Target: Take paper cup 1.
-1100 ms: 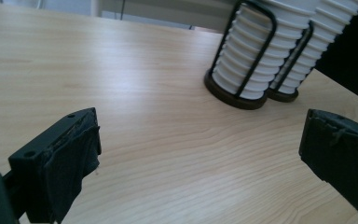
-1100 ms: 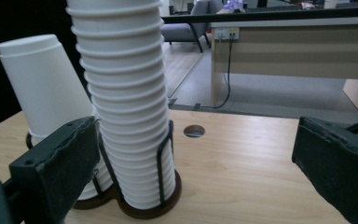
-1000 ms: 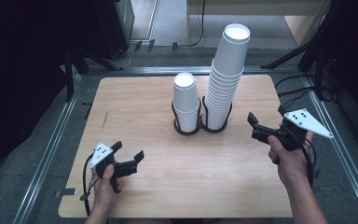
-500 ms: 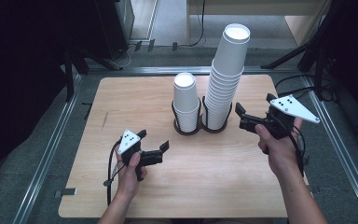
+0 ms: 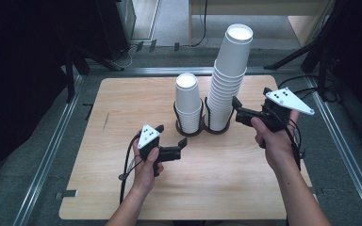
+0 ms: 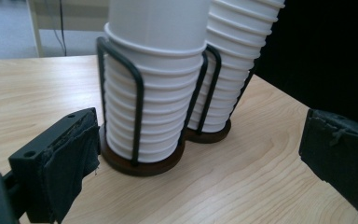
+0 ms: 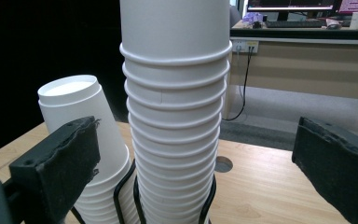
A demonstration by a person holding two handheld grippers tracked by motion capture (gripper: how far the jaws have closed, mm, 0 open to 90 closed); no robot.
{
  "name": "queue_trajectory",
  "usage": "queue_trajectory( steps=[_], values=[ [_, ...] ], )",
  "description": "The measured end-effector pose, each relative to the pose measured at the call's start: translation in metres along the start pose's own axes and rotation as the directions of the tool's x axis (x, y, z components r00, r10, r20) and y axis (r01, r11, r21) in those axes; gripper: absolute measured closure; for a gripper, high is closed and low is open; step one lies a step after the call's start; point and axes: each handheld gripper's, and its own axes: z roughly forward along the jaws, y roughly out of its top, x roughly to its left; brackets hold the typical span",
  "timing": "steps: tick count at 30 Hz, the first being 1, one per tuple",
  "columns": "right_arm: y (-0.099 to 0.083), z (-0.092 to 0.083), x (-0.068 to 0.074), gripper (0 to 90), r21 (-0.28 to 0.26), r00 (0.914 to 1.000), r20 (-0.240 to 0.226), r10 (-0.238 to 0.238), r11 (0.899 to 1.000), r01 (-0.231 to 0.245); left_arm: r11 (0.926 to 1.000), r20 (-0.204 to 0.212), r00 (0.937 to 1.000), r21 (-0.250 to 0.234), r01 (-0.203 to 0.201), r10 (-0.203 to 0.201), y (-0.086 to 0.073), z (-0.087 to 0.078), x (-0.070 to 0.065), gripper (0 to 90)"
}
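Two stacks of upturned white paper cups stand mid-table, each in a black wire holder with a brown base (image 6: 142, 165). The short stack (image 5: 188, 101) is on the left and the tall stack (image 5: 230, 70) on the right. My left gripper (image 5: 172, 135) is open, just in front of the short stack (image 6: 154, 93), holding nothing. The tall stack (image 6: 228, 70) sits behind it there. My right gripper (image 5: 238, 110) is open at the tall stack's right side, its jaws framing the tall stack (image 7: 175, 116) without touching it. The short stack (image 7: 84, 126) leans beside it.
The wooden table (image 5: 122, 108) sits inside a metal rail frame (image 5: 47, 155). A small round hole (image 7: 223, 164) marks the tabletop behind the tall stack. A desk with monitors (image 7: 303, 32) stands far off. Cables trail from both grippers.
My left gripper moved forward and right, up to the short stack. My right gripper moved left, closing in on the tall stack. Both stayed open.
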Motion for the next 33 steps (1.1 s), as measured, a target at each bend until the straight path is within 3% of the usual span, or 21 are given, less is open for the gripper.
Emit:
queue_trajectory(
  steps=[8, 15, 19, 24, 29, 33],
  values=[
    [0.008, 0.009, 0.007, 0.8, -0.005, 0.9997, 0.01, -0.021, 1.0, 0.021, 0.9998, 0.007, 0.9998, -0.014, -0.017, 0.017, 0.01, 0.016, -0.012, 0.0],
    [0.019, 0.018, 0.014, 0.0, -0.022, 0.9999, 0.013, -0.002, 1.0, 0.003, 0.9987, 0.01, 0.9989, -0.024, -0.046, 0.046, 0.017, 0.033, -0.029, 0.0],
    [0.026, 0.026, 0.015, 0.0, -0.037, 0.9996, 0.029, 0.003, 0.999, -0.002, 0.9955, 0.006, 0.9958, -0.023, -0.092, 0.092, 0.022, 0.043, -0.041, 0.0],
    [0.033, 0.036, 0.017, 0.0, -0.045, 0.9992, 0.034, 0.021, 0.999, -0.02, 0.9945, 0.019, 0.9948, -0.034, -0.099, 0.1, 0.027, 0.055, -0.05, 0.0],
    [0.04, 0.046, 0.018, 0.0, -0.048, 0.9991, 0.038, 0.02, 0.999, -0.018, 0.9932, 0.005, 0.994, -0.04, -0.109, 0.109, 0.03, 0.068, -0.056, 0.0],
    [0.046, 0.054, 0.018, 0.0, -0.065, 0.9981, 0.022, 0.057, 0.996, -0.056, 0.99, -0.003, 0.9915, -0.055, -0.13, 0.13, 0.033, 0.078, -0.063, 0.0]
  ],
)
